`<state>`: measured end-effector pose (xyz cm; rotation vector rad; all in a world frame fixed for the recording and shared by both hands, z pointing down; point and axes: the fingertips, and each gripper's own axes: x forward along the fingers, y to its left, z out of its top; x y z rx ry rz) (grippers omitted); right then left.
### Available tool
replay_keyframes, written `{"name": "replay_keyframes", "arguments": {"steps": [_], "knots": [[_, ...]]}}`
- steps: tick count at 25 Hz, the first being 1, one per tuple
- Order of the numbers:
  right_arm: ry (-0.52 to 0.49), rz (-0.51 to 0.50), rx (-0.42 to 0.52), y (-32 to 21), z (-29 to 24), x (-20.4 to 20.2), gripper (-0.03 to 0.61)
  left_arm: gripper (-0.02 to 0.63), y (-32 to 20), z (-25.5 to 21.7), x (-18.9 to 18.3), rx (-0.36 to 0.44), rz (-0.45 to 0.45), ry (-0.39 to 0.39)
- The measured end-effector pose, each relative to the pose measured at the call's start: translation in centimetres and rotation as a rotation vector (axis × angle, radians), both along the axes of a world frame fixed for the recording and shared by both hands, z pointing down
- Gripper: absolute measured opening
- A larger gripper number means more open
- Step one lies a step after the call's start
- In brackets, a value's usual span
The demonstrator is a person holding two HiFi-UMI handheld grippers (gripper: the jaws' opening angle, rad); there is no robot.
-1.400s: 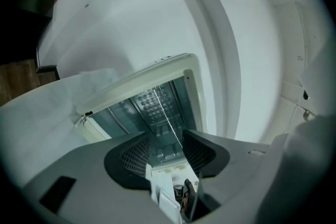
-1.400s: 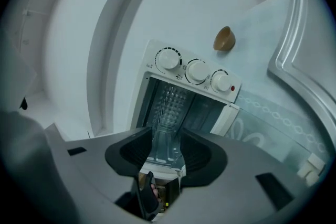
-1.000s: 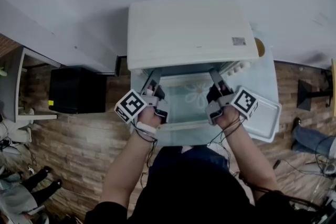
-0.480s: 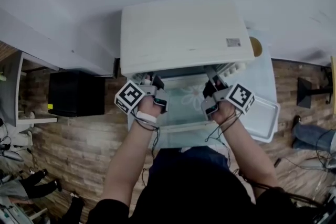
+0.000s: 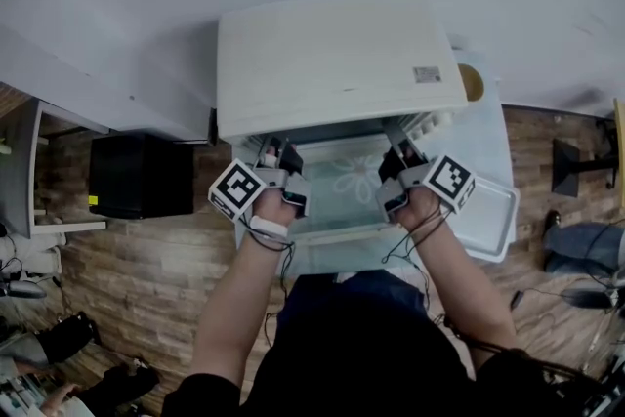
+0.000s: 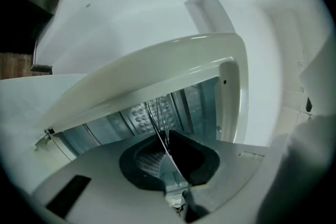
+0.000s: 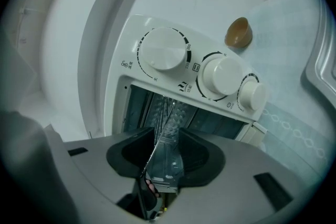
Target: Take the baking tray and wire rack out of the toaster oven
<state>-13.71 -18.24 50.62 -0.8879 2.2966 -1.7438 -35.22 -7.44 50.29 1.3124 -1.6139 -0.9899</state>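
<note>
Both of my tools are at the mouth of the oven (image 5: 332,63), above its dropped door (image 5: 342,200); rack and tray are still inside. My left gripper (image 6: 164,140) is closing, and its pads are almost together on a front wire of the rack (image 6: 156,123). My right gripper (image 7: 165,134) stands about half spread. A shiny strip that I take for the lip of the tray (image 7: 165,165) seems to fill the gap, with a rack wire alongside, so I read it as a pinch. Handling, judged: the rack is thin steel wire, light and stiff, but slick and round, so it could roll or slip in the pads. The tray is thin sheet metal, also light and rigid, with a smooth rim. Best hold is the front edge near each corner, one tool per side, pulling evenly so nothing cocks in the side guides. Against the earlier head view, both hands sit much where they were and the door is still down. The main changes are the left jaws drawn in and a slightly shifted framing.
</note>
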Motion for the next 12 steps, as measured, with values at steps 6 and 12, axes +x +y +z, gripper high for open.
{"name": "replay_keyframes", "arguments": {"steps": [6, 12], "knots": [[0.0, 0.004, 0.002, -0.1, -0.3, -0.3, 0.153, 0.026, 1.2, 0.0, 1.0, 0.008, 0.01, 0.002], [-0.018, -0.011, -0.011, 0.1, -0.4, -1.0, 0.148, 0.025, 2.3, 0.0, 1.8, 0.008, 0.014, 0.021]]}}
